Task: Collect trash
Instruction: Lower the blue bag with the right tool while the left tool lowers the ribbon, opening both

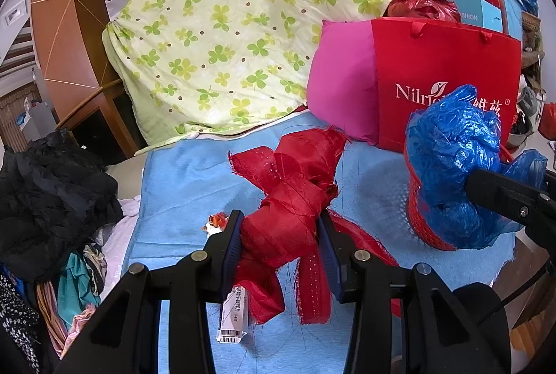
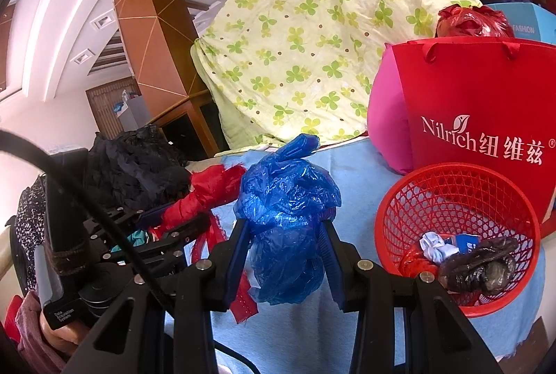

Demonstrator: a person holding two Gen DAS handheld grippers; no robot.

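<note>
Left wrist: left gripper (image 1: 281, 235) pinching red cloth (image 1: 288, 197) over blue mat (image 1: 180, 179), a small carton (image 1: 232, 318) lying under the jaws; best kept clamped firm so loose ribbon tails clear the mat on the lift. Right wrist: right gripper (image 2: 286, 245) pinching blue bag (image 2: 286, 210) just beside red basket (image 2: 458, 235), which already holds scraps; should swing over the rim before letting go.

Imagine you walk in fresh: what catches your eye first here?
The crumpled blue plastic bag clamped in the right gripper, just left of the red mesh basket with scraps inside. Beside it, the left gripper pinches knotted red fabric over the light blue cloth.
</note>
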